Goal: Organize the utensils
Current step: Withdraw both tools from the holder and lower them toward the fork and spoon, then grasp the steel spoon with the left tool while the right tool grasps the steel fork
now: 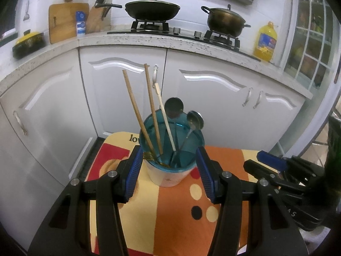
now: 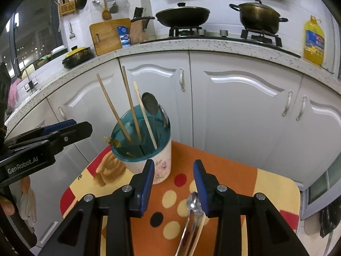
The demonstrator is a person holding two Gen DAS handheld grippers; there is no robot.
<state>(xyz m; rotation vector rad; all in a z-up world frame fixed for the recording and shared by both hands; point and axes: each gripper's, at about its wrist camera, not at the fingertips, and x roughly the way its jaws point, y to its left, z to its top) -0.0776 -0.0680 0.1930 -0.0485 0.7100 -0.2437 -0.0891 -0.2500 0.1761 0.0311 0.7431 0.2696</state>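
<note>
Left wrist: utensil cup (image 1: 170, 170) stands between parted jaws.

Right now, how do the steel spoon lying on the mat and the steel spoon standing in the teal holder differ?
The steel spoon on the mat lies flat; the steel spoon in the teal holder stands upright, bowl up. The first sits beside a loose chopstick, still unsorted; the second is already stowed with other utensils. Both are shiny metal.

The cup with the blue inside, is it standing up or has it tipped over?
Standing up. The white flowered cup with a teal liner sits flat on the orange patterned mat, with wooden chopsticks leaning out of its top.
</note>
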